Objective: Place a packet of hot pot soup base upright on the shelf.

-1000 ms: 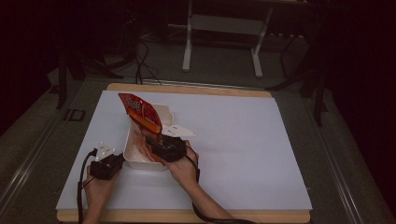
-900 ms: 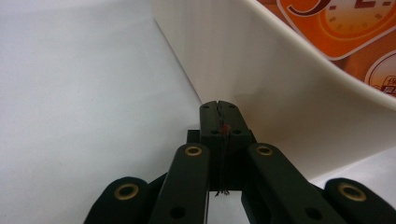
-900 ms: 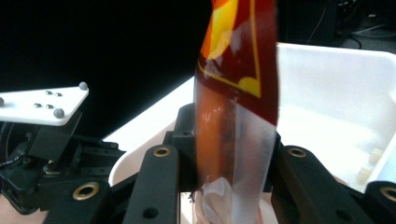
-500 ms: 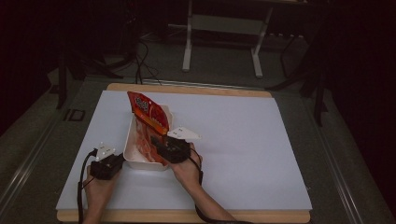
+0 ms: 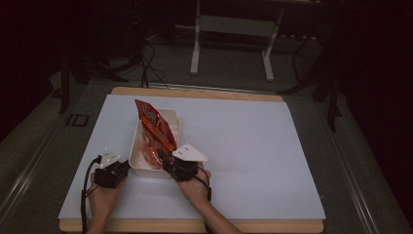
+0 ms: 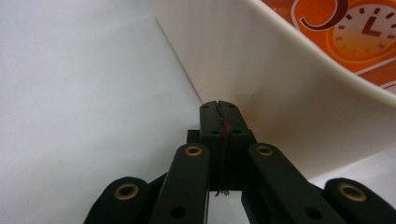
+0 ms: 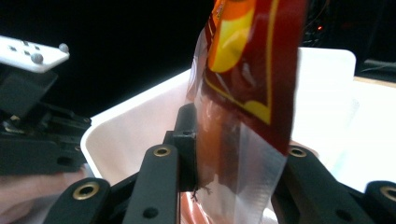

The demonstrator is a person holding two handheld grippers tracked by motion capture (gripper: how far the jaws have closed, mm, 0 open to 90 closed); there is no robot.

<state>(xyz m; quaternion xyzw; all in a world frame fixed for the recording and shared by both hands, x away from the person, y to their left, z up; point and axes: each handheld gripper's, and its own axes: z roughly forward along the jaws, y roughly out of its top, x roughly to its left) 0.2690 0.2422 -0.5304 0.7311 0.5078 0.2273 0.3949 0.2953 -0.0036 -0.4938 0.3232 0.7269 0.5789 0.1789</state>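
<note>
A red and orange snack bag stands tilted over a white plastic tub on the white table. My right gripper is shut on the bag's clear lower edge at the tub's near end. In the right gripper view the bag is pinched between the black jaws, with the tub behind. My left gripper is shut with nothing in it, its tips resting against the tub's outer wall at the near left corner.
The white tabletop stretches to the right of the tub and behind it. A wooden edge borders the far side. Beyond it the dark floor holds cables and a white stand.
My right gripper has sunk a little with the bag. The bag has shifted slightly to the right and lower into the tub. The left gripper has kept still.
</note>
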